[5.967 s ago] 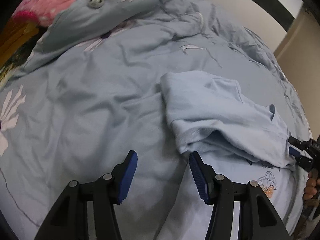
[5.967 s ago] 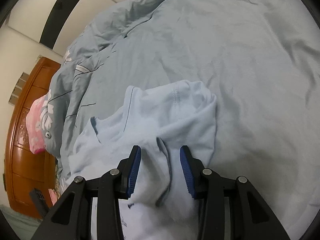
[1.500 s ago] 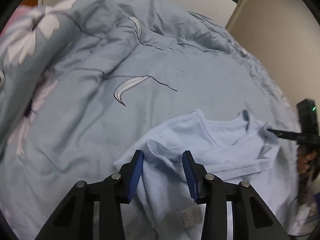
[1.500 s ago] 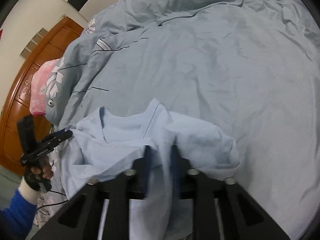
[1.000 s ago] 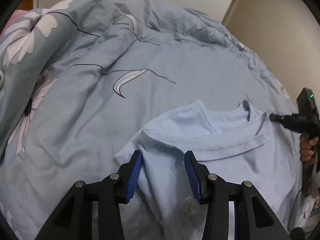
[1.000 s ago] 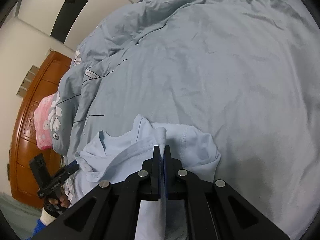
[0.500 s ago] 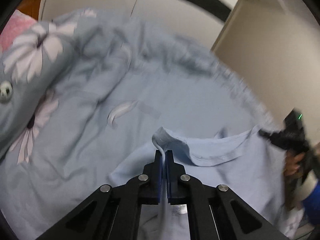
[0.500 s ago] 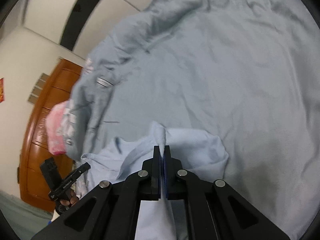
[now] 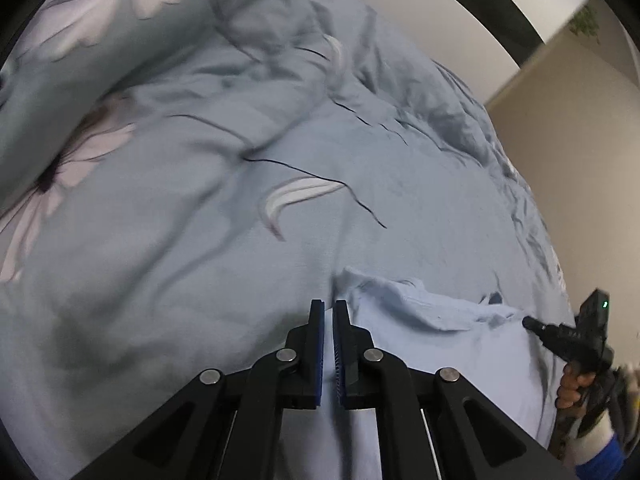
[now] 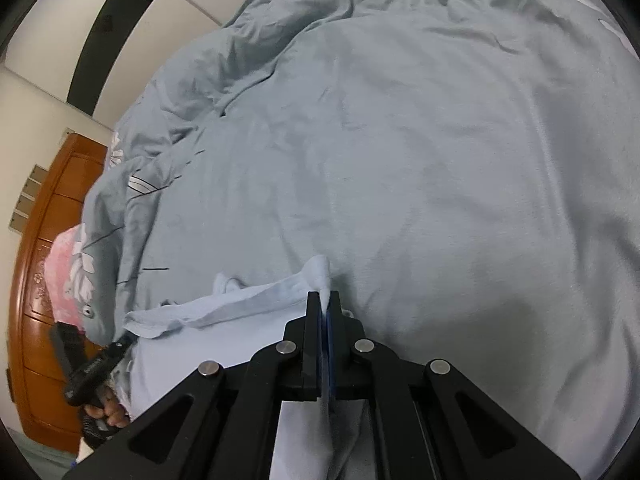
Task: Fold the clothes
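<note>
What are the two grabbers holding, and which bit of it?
Both hold the light blue shirt. The left gripper and right gripper each pinch a top corner of it, one at each end of its top edge.

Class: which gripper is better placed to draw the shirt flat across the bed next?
Probably right. The right gripper has jaws shut on a corner of the shirt, cloth poking above them. The left gripper shows a slit between its jaws, so its hold looks uncertain.

Dim, soft light; blurred, fisheye-warped edges
</note>
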`<state>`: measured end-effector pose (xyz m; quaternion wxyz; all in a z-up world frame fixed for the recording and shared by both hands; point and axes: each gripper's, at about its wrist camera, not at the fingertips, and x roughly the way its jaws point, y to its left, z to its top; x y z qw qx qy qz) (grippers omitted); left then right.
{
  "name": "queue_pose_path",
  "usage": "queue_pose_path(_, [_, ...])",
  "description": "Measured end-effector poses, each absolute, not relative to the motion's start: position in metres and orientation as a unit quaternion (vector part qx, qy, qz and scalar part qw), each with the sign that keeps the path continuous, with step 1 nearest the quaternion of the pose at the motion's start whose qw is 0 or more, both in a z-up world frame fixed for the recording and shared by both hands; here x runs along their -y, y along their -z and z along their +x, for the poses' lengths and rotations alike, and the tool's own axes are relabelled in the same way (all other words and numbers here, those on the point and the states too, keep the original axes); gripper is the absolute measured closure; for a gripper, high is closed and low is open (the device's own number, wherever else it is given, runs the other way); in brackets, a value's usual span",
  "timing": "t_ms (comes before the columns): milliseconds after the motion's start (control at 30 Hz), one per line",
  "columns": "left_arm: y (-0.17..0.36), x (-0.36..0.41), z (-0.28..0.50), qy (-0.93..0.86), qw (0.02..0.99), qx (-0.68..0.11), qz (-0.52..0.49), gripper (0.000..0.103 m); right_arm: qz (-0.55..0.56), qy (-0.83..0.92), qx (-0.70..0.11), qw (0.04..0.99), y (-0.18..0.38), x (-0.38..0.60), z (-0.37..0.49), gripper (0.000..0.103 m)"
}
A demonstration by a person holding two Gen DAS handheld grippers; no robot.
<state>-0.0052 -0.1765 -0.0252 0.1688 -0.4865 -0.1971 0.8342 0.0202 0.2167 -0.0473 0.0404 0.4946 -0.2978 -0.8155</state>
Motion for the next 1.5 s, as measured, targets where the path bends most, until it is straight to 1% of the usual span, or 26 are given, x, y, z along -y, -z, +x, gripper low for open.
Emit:
queue_pose_path(67, [0.021, 0.193, 0.003, -0.831, 0.162, 0.226, -0.481, 0.095, 0.488, 0.824, 0.287, 0.024, 0.044, -0.221, 0.026, 0.1])
queue_pose_path(100, [0.018, 0.201, 0.011, -0.833, 0.156, 0.23, -0.477, 0.094, 0.483, 0.83, 0.279, 0.01, 0.04, -0.225, 0.031, 0.096])
queue_pose_path(133, [0.02, 0.204, 0.026, -0.831, 0.154, 0.239, -0.479, 0.091, 0.478, 0.836, 0.271, -0.004, 0.037, -0.228, 0.036, 0.095])
queue_pose_path(167, [0.022, 0.208, 0.041, -0.828, 0.153, 0.248, -0.48, 0.081, 0.474, 0.84, 0.263, -0.015, 0.033, -0.232, 0.042, 0.095])
queue_pose_path(200, [0.024, 0.211, 0.056, -0.825, 0.151, 0.256, -0.481, 0.074, 0.47, 0.843, 0.26, -0.018, 0.028, -0.236, 0.054, 0.095])
queue_pose_path(233, [0.027, 0.214, 0.071, -0.822, 0.149, 0.265, -0.482, 0.063, 0.465, 0.845, 0.265, -0.013, 0.024, -0.239, 0.066, 0.095])
queue_pose_path(267, [0.029, 0.218, 0.086, -0.818, 0.147, 0.274, -0.483, 0.059, 0.463, 0.843, 0.275, 0.0, 0.022, -0.238, 0.081, 0.095])
queue_pose_path(333, [0.038, 0.221, 0.114, -0.807, 0.142, 0.294, -0.493, 0.057, 0.462, 0.836, 0.295, 0.031, 0.021, -0.234, 0.114, 0.089])
queue_pose_path(400, [0.052, 0.219, 0.14, -0.79, 0.134, 0.319, -0.506, 0.056, 0.474, 0.816, 0.325, 0.061, 0.027, -0.228, 0.148, 0.073])
queue_pose_path(467, [0.065, 0.217, 0.164, -0.774, 0.125, 0.347, -0.514, 0.053, 0.481, 0.793, 0.364, 0.082, 0.036, -0.223, 0.186, 0.067])
queue_pose_path(633, [0.089, 0.212, 0.2, -0.736, 0.119, 0.429, -0.51, 0.046, 0.475, 0.753, 0.446, 0.096, 0.058, -0.209, 0.236, 0.062])
queue_pose_path(733, [0.092, 0.205, 0.201, -0.735, 0.112, 0.452, -0.494, 0.042, 0.469, 0.737, 0.477, 0.096, 0.07, -0.202, 0.237, 0.062])
queue_pose_path(833, [0.096, 0.199, 0.193, -0.732, 0.112, 0.473, -0.477, 0.042, 0.448, 0.737, 0.498, 0.09, 0.074, -0.196, 0.233, 0.062])
queue_pose_path(967, [0.092, 0.192, 0.181, -0.74, 0.113, 0.49, -0.447, 0.045, 0.423, 0.733, 0.526, 0.083, 0.08, -0.184, 0.222, 0.061])
queue_pose_path(1000, [0.09, 0.191, 0.179, -0.744, 0.111, 0.491, -0.44, 0.046, 0.416, 0.734, 0.532, 0.081, 0.08, -0.182, 0.22, 0.063])
queue_pose_path(1033, [0.09, 0.191, 0.178, -0.745, 0.105, 0.495, -0.435, 0.058, 0.406, 0.734, 0.54, 0.078, 0.08, -0.182, 0.219, 0.066])
queue_pose_path(1067, [0.089, 0.191, 0.178, -0.746, 0.099, 0.496, -0.433, 0.076, 0.395, 0.733, 0.549, 0.075, 0.08, -0.181, 0.219, 0.077])
queue_pose_path(1100, [0.088, 0.193, 0.178, -0.749, 0.091, 0.493, -0.434, 0.085, 0.388, 0.731, 0.556, 0.07, 0.08, -0.18, 0.218, 0.088])
queue_pose_path(1133, [0.087, 0.194, 0.178, -0.751, 0.083, 0.49, -0.434, 0.096, 0.39, 0.731, 0.556, 0.065, 0.079, -0.182, 0.218, 0.092])
queue_pose_path(1167, [0.083, 0.196, 0.181, -0.754, 0.078, 0.489, -0.431, 0.097, 0.395, 0.732, 0.552, 0.058, 0.077, -0.184, 0.22, 0.095])
queue_pose_path(1200, [0.078, 0.199, 0.184, -0.757, 0.073, 0.489, -0.428, 0.098, 0.399, 0.734, 0.548, 0.054, 0.075, -0.186, 0.22, 0.096])
queue_pose_path(1367, [0.036, 0.203, 0.199, -0.78, 0.074, 0.462, -0.415, 0.099, 0.387, 0.754, 0.528, 0.055, 0.036, -0.196, 0.225, 0.097])
queue_pose_path(1500, [0.006, 0.211, 0.237, -0.792, 0.104, 0.433, -0.418, 0.099, 0.388, 0.77, 0.501, 0.072, 0.006, -0.191, 0.25, 0.097])
